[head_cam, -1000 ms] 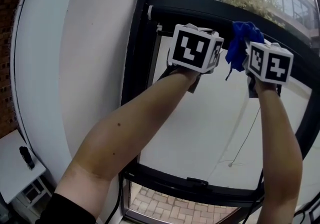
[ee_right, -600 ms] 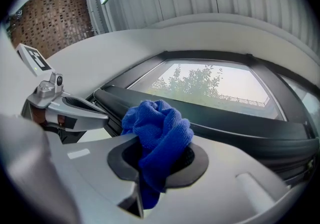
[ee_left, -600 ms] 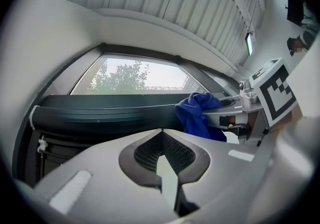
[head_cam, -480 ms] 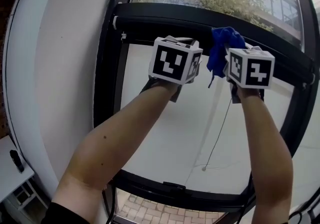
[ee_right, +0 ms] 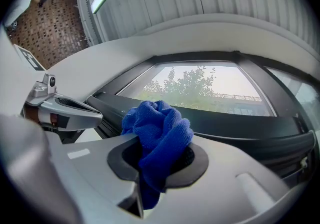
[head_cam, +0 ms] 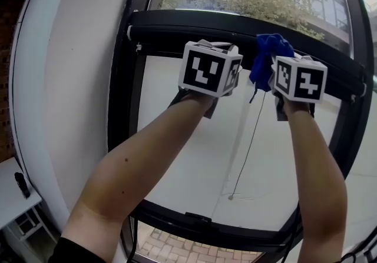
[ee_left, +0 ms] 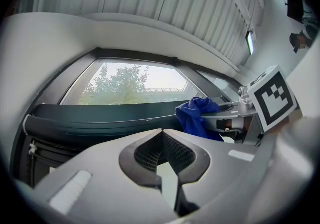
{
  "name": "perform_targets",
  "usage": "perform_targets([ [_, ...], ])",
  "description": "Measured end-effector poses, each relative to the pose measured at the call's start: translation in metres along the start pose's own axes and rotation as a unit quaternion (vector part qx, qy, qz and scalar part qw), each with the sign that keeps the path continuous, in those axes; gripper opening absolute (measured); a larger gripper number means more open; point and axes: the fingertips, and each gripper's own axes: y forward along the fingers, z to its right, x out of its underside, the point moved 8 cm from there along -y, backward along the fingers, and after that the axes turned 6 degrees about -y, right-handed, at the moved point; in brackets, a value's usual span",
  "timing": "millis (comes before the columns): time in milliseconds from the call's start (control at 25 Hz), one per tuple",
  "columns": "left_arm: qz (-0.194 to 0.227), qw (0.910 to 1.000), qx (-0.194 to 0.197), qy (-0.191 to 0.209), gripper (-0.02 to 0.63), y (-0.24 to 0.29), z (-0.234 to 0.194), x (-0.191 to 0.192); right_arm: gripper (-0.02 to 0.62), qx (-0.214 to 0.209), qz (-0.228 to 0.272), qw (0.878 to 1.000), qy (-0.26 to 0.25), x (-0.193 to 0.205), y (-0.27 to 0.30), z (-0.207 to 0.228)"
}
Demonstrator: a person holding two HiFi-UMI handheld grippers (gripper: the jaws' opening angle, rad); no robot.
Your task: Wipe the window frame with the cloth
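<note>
Setting: white wall and tall window with a black window frame; trees show beyond the upper glass, and a thin cord hangs below the upper crossbar.

Item 1: cloth, blue, bunched. It is clamped in the right claw, with a wad bulging above the jaws and a tail hanging beneath. Position: at the upper crossbar, toward its right end; actual contact cannot be confirmed. The wad leads, presumably so that fabric rather than metal meets the frame.

Item 2: left claw, jaws drawn together with nothing between them. It is raised just beside the right claw and appears idle.
</note>
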Motion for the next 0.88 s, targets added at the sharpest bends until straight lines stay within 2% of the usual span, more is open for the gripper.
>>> perform_targets([
  [80,0.004,1.0,-0.003,0.004,-0.008,0.0,0.001,-0.003,0.075,0.005,-0.004,1.0,-0.002,0.002,0.0,0.002],
  [240,-0.01,0.9976,-0.067,0.014,-0.009,0.0,0.0,-0.004,0.077,0.016,-0.01,1.0,0.0,0.006,-0.007,0.013],
  [320,-0.016,0.9964,-0.083,0.008,-0.009,0.004,0.004,-0.004,0.077,0.021,-0.012,1.0,0.002,0.009,-0.011,0.025],
  [520,-0.023,0.9956,-0.09,0.001,-0.009,0.018,0.022,-0.003,0.077,0.031,-0.018,0.999,0.004,0.018,-0.021,0.051],
  [720,-0.008,0.9946,-0.103,0.011,-0.009,0.023,0.044,-0.016,0.077,0.047,-0.025,0.999,0.01,0.026,-0.035,0.08],
  [880,-0.02,0.995,-0.097,0.018,-0.009,0.032,0.066,-0.015,0.077,0.054,-0.026,0.998,0.021,0.035,-0.044,0.102],
])
